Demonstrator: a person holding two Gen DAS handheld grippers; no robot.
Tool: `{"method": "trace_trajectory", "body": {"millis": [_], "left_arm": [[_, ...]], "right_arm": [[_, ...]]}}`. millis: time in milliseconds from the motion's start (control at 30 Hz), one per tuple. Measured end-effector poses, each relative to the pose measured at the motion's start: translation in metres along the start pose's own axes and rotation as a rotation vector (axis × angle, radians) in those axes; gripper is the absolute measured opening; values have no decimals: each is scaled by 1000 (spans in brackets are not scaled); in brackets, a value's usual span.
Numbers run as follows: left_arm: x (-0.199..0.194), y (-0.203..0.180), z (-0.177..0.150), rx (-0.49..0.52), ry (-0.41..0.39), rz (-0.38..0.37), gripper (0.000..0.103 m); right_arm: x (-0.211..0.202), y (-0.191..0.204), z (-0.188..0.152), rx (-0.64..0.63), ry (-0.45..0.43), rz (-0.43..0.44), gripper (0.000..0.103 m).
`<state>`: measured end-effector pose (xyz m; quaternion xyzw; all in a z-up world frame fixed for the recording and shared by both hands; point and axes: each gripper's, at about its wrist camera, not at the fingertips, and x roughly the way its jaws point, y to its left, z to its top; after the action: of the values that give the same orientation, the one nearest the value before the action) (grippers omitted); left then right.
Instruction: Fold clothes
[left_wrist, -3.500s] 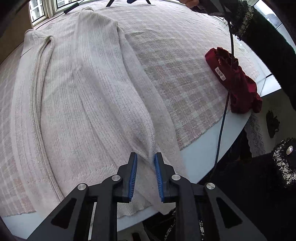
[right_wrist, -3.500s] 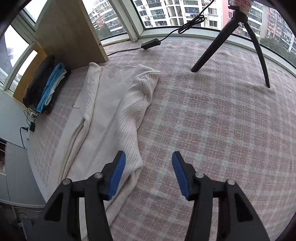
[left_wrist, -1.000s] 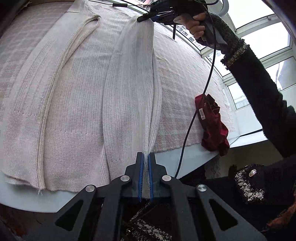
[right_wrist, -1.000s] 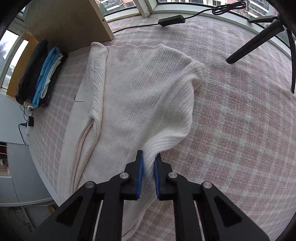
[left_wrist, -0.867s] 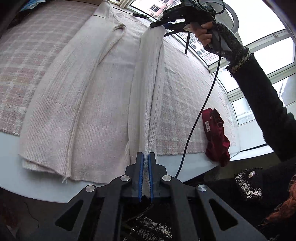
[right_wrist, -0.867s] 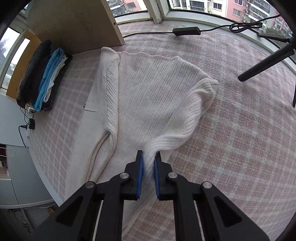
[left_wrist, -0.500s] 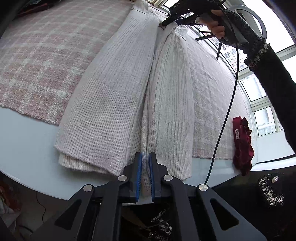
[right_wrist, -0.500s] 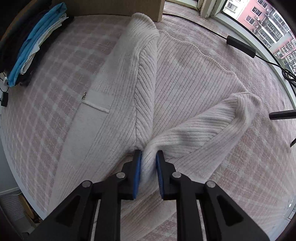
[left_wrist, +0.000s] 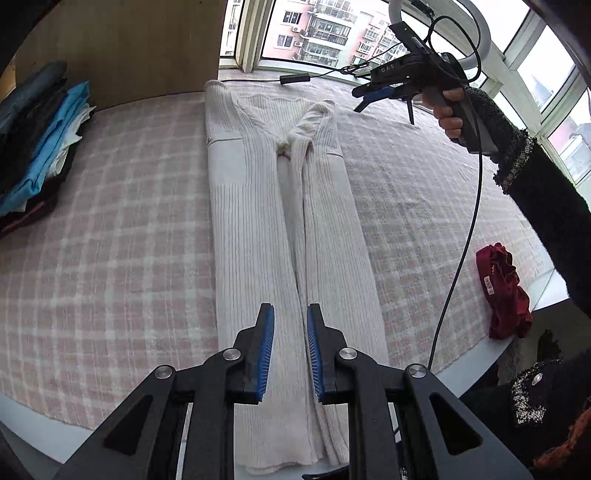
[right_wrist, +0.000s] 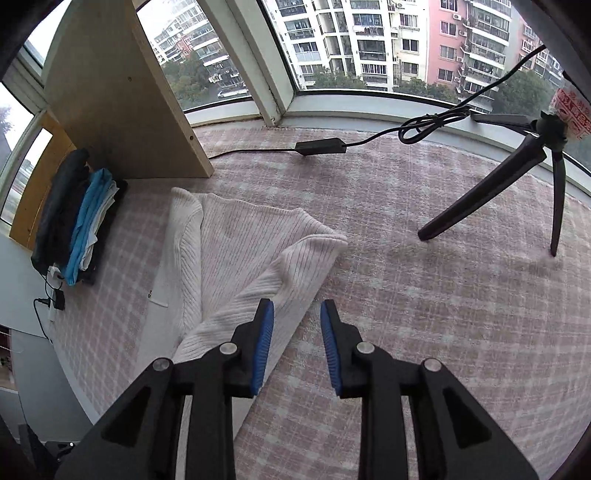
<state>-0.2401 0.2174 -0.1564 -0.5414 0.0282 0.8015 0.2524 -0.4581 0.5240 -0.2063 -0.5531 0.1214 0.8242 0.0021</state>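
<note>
A cream ribbed knit sweater (left_wrist: 255, 229) lies lengthwise on the pink checked cloth, both long sides folded in so their edges meet along its middle. My left gripper (left_wrist: 290, 345) hovers open above the near hem, holding nothing. In the left wrist view my right gripper (left_wrist: 364, 98) is held by a hand in the air beyond the sweater's far right corner, jaws apart. The right wrist view shows the sweater's (right_wrist: 236, 258) folded shoulder end, with my right gripper (right_wrist: 297, 347) open above its right edge and the cloth.
A stack of folded dark and blue clothes (left_wrist: 40, 147) sits at the left by a wooden panel (right_wrist: 122, 96). A dark red garment (left_wrist: 502, 291) lies near the table's right edge. A black tripod (right_wrist: 517, 177) and a power adapter with cable (right_wrist: 321, 147) stand by the window.
Both grippers carried the sweater's right side over to its middle, then opened and let go. Both have since lifted away from the fabric.
</note>
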Motion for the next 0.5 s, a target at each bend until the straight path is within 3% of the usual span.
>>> {"method": "trace_trajectory", "body": {"millis": [100,200,300,333,367,500], "left_arm": [[47,-12,64,69,-12,2,34],[98,-25,106,121,23,63,35],[135,-22,127,109,56,113,35],[144,-18,131,86,68,106,34],[147,-13,132,50,71,79,16],[130,9,119,-91,-9,7,10]], "right_arm": [[31,-8,4,15,28,-4,26],[51,-10,6,31,55,29,26],[53,-13,8,3,69,67,28],[52,-14,9,-11,75,84,29],[51,-17,11,-11,70,94,31],[40,-29,20,7,20,133,32]]}}
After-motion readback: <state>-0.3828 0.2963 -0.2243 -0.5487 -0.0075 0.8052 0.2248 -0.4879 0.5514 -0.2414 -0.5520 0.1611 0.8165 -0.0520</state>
